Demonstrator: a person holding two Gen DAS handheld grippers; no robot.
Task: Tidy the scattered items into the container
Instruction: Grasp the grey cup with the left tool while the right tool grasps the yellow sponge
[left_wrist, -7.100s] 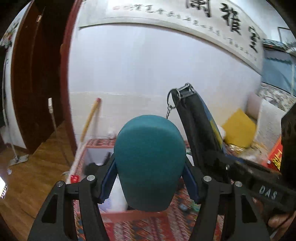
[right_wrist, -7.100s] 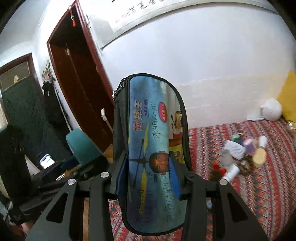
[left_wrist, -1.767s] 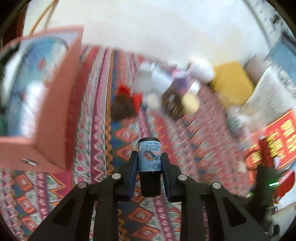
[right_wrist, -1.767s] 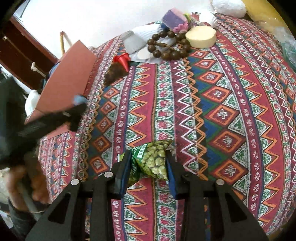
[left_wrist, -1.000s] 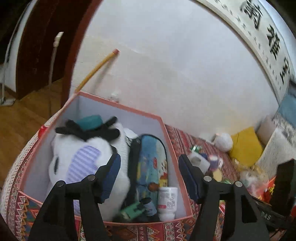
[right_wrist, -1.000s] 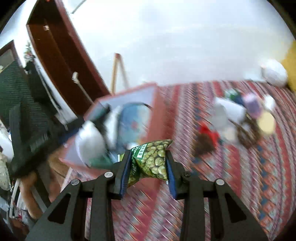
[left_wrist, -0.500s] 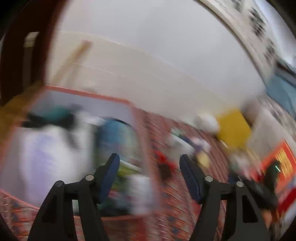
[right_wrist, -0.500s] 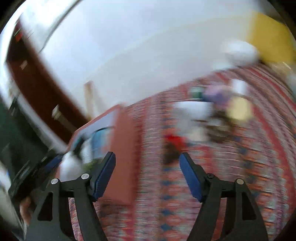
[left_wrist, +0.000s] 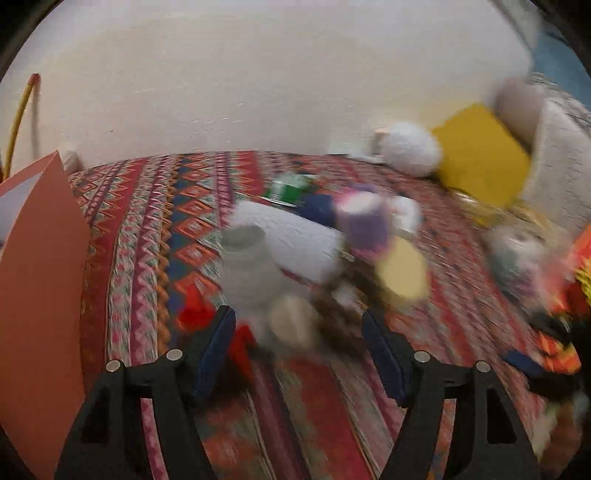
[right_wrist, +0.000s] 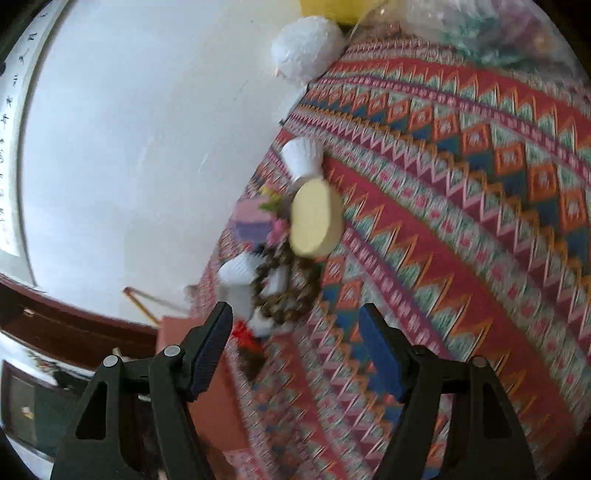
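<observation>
Both grippers are open and empty. My left gripper (left_wrist: 300, 345) hovers over the patterned cloth, facing a blurred pile: a white jar (left_wrist: 247, 266), a yellow disc (left_wrist: 402, 271), a purple item (left_wrist: 364, 221), a green item (left_wrist: 290, 186) and a red item (left_wrist: 194, 308). The salmon box (left_wrist: 37, 280) is at the left edge. My right gripper (right_wrist: 295, 339) is tilted and points at the same pile: the yellow disc (right_wrist: 314, 218), brown beads (right_wrist: 288, 288), a white shuttlecock (right_wrist: 304, 157), a purple box (right_wrist: 251, 221). The box's wall (right_wrist: 199, 365) shows lower left.
A white fluffy ball (left_wrist: 410, 147) and a yellow cushion (left_wrist: 480, 155) lie at the back by the white wall. More clutter (left_wrist: 517, 254) sits at the right. A yellow stick (left_wrist: 18, 118) leans at the far left. A dark wooden door frame (right_wrist: 74, 328) stands beyond the box.
The right gripper has let go of the green snack bag and opened. Both grippers have swung from the box toward the pile of loose items on the cloth.
</observation>
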